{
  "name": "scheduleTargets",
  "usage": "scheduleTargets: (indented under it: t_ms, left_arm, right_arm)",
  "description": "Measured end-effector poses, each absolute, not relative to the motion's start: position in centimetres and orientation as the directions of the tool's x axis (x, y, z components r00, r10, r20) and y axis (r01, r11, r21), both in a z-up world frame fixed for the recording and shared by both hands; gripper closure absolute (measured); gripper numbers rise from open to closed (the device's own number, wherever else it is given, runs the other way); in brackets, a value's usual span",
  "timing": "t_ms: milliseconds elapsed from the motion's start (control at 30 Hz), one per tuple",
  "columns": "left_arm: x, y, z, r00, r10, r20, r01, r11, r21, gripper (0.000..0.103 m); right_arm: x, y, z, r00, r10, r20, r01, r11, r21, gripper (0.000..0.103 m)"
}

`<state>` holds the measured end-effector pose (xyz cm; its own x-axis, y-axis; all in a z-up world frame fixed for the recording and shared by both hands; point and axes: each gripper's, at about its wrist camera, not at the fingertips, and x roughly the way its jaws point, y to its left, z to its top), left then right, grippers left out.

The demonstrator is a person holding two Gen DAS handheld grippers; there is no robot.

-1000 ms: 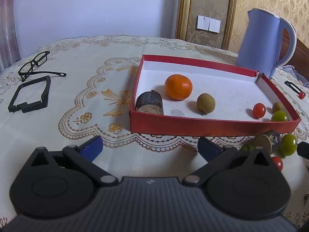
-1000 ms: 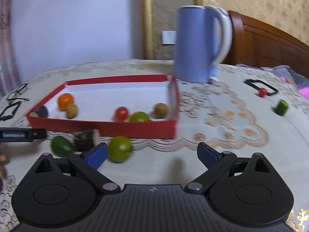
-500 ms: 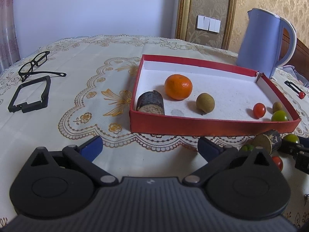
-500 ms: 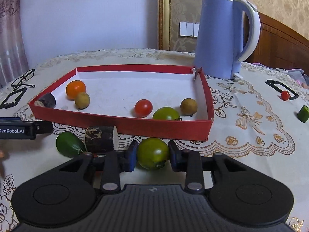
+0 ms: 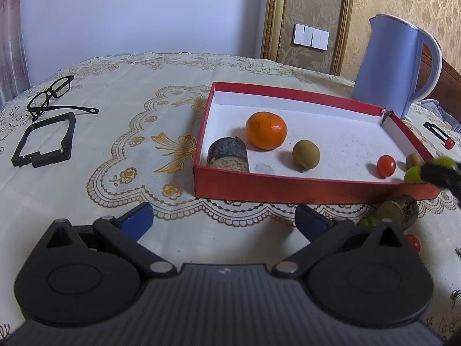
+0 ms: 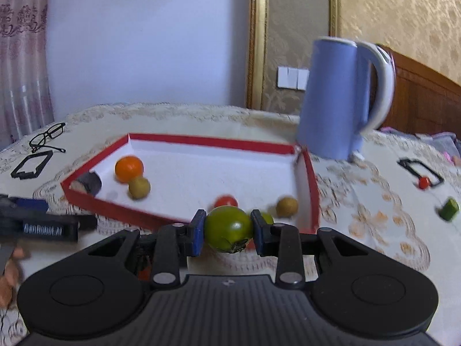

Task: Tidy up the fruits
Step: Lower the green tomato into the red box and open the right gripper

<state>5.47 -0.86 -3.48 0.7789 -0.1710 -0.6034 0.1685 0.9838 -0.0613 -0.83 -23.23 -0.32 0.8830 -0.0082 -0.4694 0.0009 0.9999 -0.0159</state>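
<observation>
Blue-padded left claw (image 5: pixel 222 220) hanging spread over table (image 5: pixel 115 190), gripping nothing. Right claw (image 6: pixel 227 229) pinching green tomato (image 6: pixel 228 227) above red tray (image 6: pixel 121 208) front wall; smooth skin risking slip, fruit dropping outside tray.

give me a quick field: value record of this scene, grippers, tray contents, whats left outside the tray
right gripper: shut on green tomato, raised at the near edge of the red tray
left gripper: open, holding nothing, low over the tablecloth
in tray: orange, brown fruit, dark log piece, red cherry tomato
outside tray: second log piece, small green piece
beside tray: blue kettle
</observation>
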Motion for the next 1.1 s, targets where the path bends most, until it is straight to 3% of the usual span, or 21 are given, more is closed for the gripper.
scheduleTargets:
  t_ms: [633, 733, 800, 1033, 1100]
  left_arm:
    - [5.4, -0.9, -3.5, 0.779, -0.169, -0.604, 0.168, 0.984, -0.058, 0.0]
    - [5.4, -0.9, -3.5, 0.779, -0.169, -0.603, 0.168, 0.984, -0.059, 0.0]
    - [5.4, -0.9, -3.5, 0.779, -0.169, -0.604, 0.168, 0.984, -0.059, 0.0]
    - [5.4, -0.9, -3.5, 0.779, -0.169, -0.603, 0.168, 0.984, -0.059, 0.0]
    - [5.4, -0.9, -3.5, 0.779, -0.169, -0.603, 0.168, 0.984, -0.058, 0.0]
  right_arm:
    - [7.7, -19.2, -2.8, 0.829, 0.017, -0.558, -0.092, 0.99, -0.108, 0.07]
    - [7.1, -18.9, -2.7, 0.84, -0.012, -0.542, -0.076, 0.987, -0.14, 0.064]
    - [6.7, -19.2, -2.4, 0.844, -0.012, -0.536, -0.067, 0.989, -0.129, 0.055]
    - [3.7, -20.1, -1.3, 0.855, -0.014, -0.519, -0.041, 0.995, -0.093, 0.053]
    - [2.6, -20.5, -1.1, 0.862, -0.02, -0.506, -0.031, 0.995, -0.093, 0.046]
